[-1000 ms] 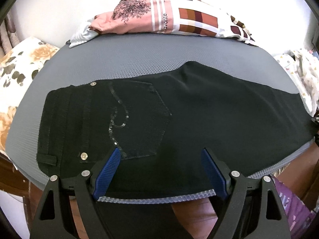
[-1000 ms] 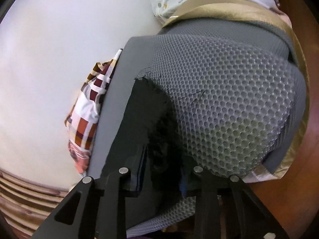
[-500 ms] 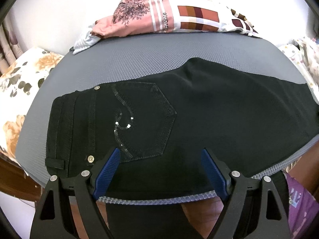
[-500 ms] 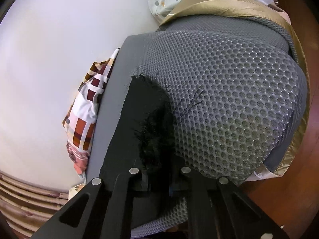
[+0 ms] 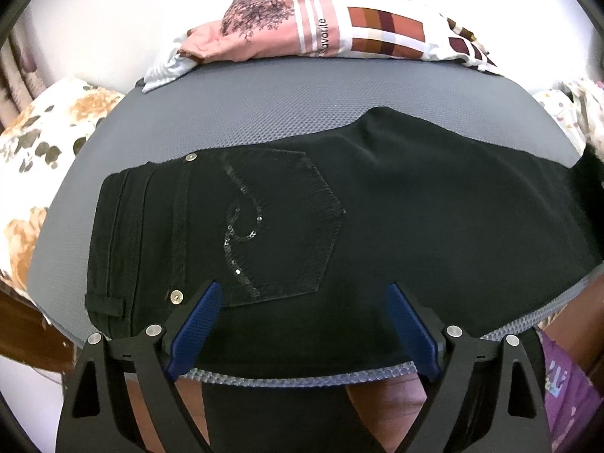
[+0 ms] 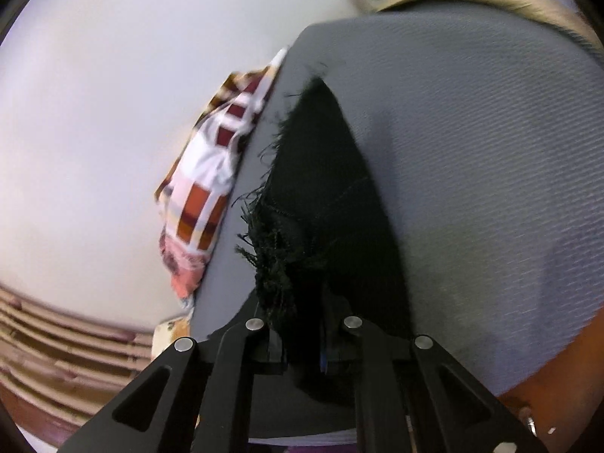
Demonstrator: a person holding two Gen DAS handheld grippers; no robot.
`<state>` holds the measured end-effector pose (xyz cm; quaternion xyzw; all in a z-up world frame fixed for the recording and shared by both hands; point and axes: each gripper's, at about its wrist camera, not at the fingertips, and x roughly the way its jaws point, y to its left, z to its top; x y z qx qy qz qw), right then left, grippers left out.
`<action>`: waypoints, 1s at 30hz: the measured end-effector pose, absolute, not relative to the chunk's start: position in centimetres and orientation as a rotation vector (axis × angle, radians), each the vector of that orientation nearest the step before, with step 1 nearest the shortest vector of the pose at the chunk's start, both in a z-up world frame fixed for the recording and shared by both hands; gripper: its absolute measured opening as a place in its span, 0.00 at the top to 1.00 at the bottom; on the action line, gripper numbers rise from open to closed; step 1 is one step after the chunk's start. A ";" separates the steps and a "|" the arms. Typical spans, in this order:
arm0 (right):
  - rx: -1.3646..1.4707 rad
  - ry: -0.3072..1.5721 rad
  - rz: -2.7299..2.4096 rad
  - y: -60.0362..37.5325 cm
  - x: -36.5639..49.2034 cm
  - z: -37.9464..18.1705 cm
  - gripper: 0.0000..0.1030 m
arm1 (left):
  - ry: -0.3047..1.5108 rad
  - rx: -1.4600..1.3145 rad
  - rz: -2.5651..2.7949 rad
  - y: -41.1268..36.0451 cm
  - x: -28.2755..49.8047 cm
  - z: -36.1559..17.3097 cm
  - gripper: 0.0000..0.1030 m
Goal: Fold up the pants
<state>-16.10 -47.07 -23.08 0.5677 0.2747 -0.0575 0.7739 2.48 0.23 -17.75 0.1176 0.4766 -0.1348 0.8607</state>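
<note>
Left wrist view: black pants [image 5: 396, 207] lie flat across the grey mesh pad [image 5: 264, 113], waistband to the left, back pocket [image 5: 279, 222] up. Left gripper [image 5: 302, 324] hangs over the near edge, jaws spread and opening wider, pinching nothing. Right wrist view: right gripper [image 6: 302, 324] clamped on the frayed hem [image 6: 279, 260], that end lifted off the pad. Patterned cloth [image 5: 339, 26] sits at the far edge.
</note>
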 end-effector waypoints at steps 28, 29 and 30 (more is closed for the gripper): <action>0.938 0.984 0.387 -23.5 -2.3 -24.1 0.89 | 1.046 0.175 -0.242 2.2 3.9 -18.4 0.13; 0.935 0.992 0.396 -23.2 -2.3 -24.2 0.89 | 1.047 0.177 -0.242 2.2 4.0 -18.4 0.13; 0.928 1.001 0.401 -22.8 -2.3 -24.4 0.89 | 1.048 0.177 -0.242 2.2 4.0 -18.4 0.13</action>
